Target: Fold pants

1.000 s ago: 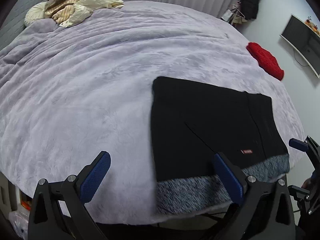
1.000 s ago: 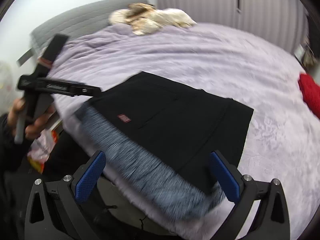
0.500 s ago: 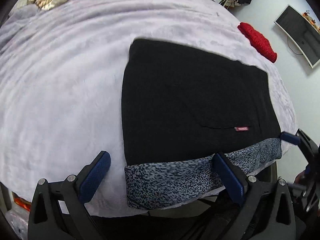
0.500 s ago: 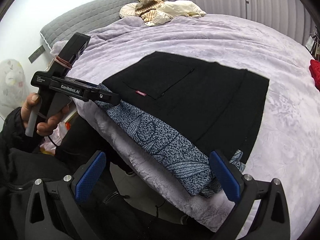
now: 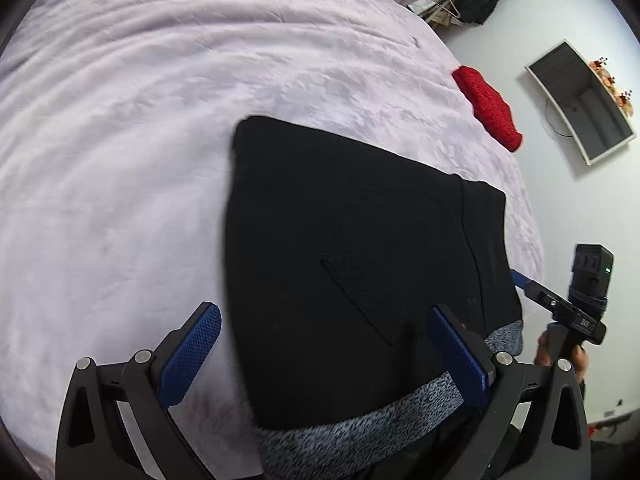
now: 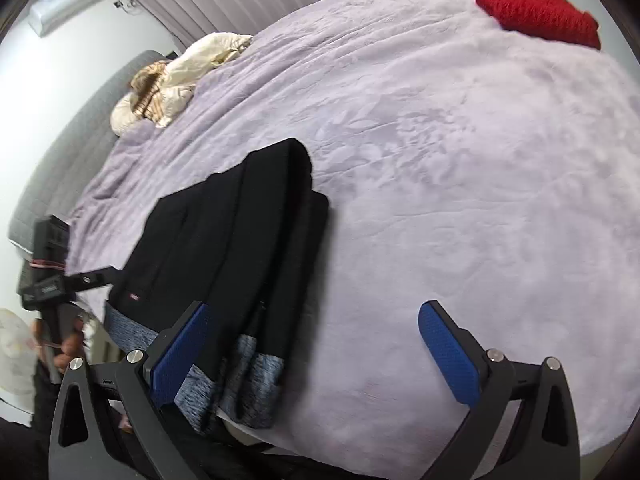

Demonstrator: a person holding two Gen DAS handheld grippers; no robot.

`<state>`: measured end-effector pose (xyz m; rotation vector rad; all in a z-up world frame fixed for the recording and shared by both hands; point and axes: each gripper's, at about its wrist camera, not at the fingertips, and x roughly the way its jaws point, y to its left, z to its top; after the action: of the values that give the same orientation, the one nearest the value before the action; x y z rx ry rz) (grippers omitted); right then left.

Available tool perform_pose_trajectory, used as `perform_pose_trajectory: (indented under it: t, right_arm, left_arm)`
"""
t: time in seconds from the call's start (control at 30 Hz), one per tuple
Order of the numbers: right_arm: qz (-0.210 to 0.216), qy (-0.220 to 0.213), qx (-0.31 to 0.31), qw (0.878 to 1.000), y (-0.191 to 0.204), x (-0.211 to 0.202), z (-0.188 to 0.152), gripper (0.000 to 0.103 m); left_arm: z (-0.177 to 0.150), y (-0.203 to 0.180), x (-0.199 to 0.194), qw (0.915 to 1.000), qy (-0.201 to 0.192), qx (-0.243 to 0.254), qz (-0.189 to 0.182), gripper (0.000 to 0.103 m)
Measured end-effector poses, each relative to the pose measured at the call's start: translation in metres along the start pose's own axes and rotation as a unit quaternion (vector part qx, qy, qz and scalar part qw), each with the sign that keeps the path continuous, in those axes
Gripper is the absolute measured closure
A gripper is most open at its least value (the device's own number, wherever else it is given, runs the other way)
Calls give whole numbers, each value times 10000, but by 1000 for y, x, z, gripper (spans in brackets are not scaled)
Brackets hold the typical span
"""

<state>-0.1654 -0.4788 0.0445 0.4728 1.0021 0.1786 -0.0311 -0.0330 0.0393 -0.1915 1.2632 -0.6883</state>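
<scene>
Black pants (image 5: 360,272) lying folded flat near bed (image 5: 120,160) edge, grey patterned waistband (image 5: 360,436) hanging over. Left gripper (image 5: 320,360) and right gripper (image 6: 316,356) both hovering wide apart, gripping nothing. Seemingly lining up next fold: each needs to close on waistband corner.

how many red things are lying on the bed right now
1: a red knitted item near the far edge of the bed, well apart from the black pants. More could lie outside both views.
</scene>
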Motion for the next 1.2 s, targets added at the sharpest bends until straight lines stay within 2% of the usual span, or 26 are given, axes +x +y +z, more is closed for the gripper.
perform_pose_trajectory:
  t: [0.1, 0.2, 0.33, 0.43, 0.47, 0.57, 0.6, 0.67, 0.73, 0.83, 0.97, 1.07, 1.2]
  right_arm:
    - [325, 246, -44, 9992, 10, 23, 5, 0]
    - [504, 549, -61, 9972, 16, 53, 4, 0]
    - [790, 532, -143, 9954, 26, 71, 7, 0]
    - [719, 572, -453, 9947, 40, 92, 11, 0]
    - [627, 560, -536, 9950, 44, 93, 12, 5]
    - [523, 458, -666, 9954, 47, 82, 17, 34]
    - [542, 422, -703, 9952, 45, 77, 20, 40]
    - [573, 299, -849, 9943, 46, 67, 20, 46]
    - [627, 206, -948, 9933, 53, 57, 21, 47]
    - [675, -21, -989, 9928, 56, 39, 30, 47]
    - [596, -387, -969, 9927, 44, 5, 54, 47]
    - [405, -577, -933, 9931, 28, -15, 78, 47]
    - [112, -584, -882, 9943, 6, -22, 112, 47]
  left_arm:
    - [3, 3, 23, 9996, 265, -32, 71, 0]
    - [7, 5, 31, 9994, 301, 44, -157, 0]
    - [12, 6, 39, 9987, 349, 150, -325, 0]
    - [11, -7, 41, 9996, 204, 202, -85, 0]
    - [9, -16, 41, 9994, 153, 305, 22, 0]
    - [8, -36, 34, 9987, 7, 435, 277, 10]
    - [8, -41, 30, 9984, -43, 467, 310, 16]
    - [10, -51, 25, 9981, -101, 461, 385, 19]
    - [14, -61, 21, 9981, -114, 408, 447, 19]
    - [25, -82, 12, 9990, -187, 356, 203, 19]
    - [51, -120, 10, 9973, -359, 629, 99, 19]
    - [83, -149, 27, 9960, -366, 812, 46, 19]
    - [126, -173, 67, 9966, -177, 807, 45, 19]
